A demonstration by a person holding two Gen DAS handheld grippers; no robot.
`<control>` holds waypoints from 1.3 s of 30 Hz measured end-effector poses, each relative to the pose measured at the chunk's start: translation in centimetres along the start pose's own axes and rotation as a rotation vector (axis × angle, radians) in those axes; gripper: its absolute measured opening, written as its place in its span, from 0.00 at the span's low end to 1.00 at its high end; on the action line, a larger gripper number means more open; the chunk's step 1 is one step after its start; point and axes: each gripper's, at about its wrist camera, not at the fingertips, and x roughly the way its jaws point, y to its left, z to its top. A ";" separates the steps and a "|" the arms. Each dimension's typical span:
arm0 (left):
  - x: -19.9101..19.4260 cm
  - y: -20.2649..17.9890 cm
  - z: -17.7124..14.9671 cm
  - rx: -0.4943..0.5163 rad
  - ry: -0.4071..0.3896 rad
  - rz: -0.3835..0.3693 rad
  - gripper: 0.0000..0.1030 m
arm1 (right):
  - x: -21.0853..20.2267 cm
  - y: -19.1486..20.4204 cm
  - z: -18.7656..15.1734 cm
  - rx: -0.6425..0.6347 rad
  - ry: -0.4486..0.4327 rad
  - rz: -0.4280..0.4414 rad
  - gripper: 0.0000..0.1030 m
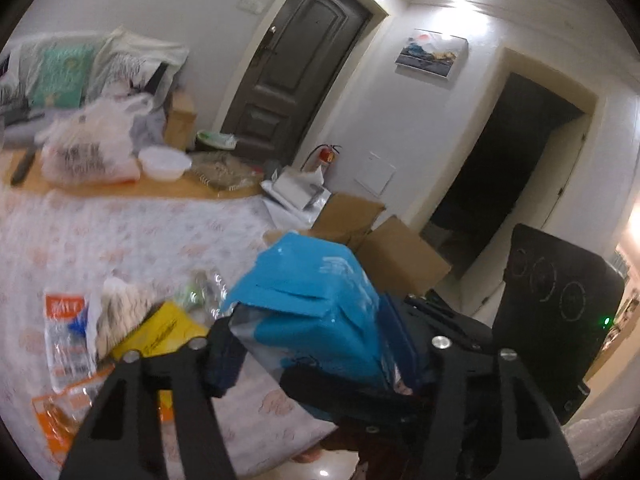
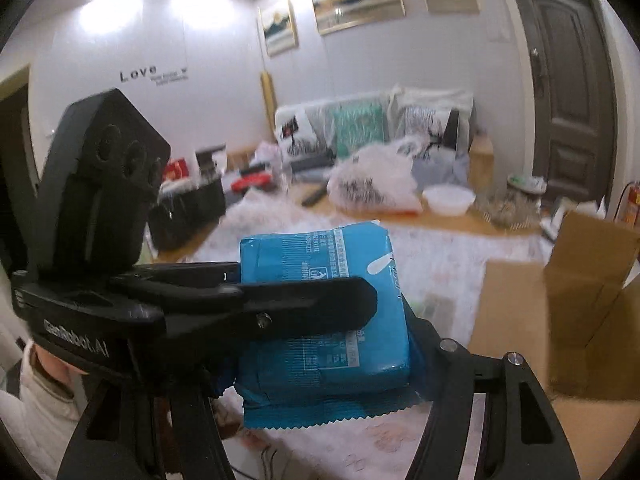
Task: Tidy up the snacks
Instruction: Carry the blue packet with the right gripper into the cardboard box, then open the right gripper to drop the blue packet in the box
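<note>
Both claws, the left gripper (image 1: 316, 344) and right gripper (image 2: 320, 344), squeezed one blue packet (image 2: 324, 312) up high (half-open jaws), while other snacks (image 1: 76, 344) waited on the table (image 1: 140, 240).

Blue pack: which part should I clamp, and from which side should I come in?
Clamp the blue pack mid-body across its two broad flat faces, coming in from a side edge, as the left gripper does. The body looks firm and blocky there; the crimped seam is thin and probably floppy.
</note>
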 end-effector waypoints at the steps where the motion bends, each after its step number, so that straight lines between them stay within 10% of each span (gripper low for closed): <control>1: 0.4 -1.2 0.8 0.036 0.004 0.014 0.55 | -0.5 -0.7 0.5 0.009 -0.022 0.008 0.60; 14: 13.9 -13.6 5.7 0.385 0.204 0.029 0.53 | -6.2 -12.9 1.6 0.116 -0.080 -0.191 0.61; 25: 23.7 -14.9 4.3 0.399 0.394 0.026 0.51 | -6.5 -20.1 -1.6 0.208 0.054 -0.316 0.64; 39: 20.1 -12.4 6.1 0.382 0.317 0.100 0.78 | -7.8 -17.8 -1.3 0.168 0.026 -0.332 0.94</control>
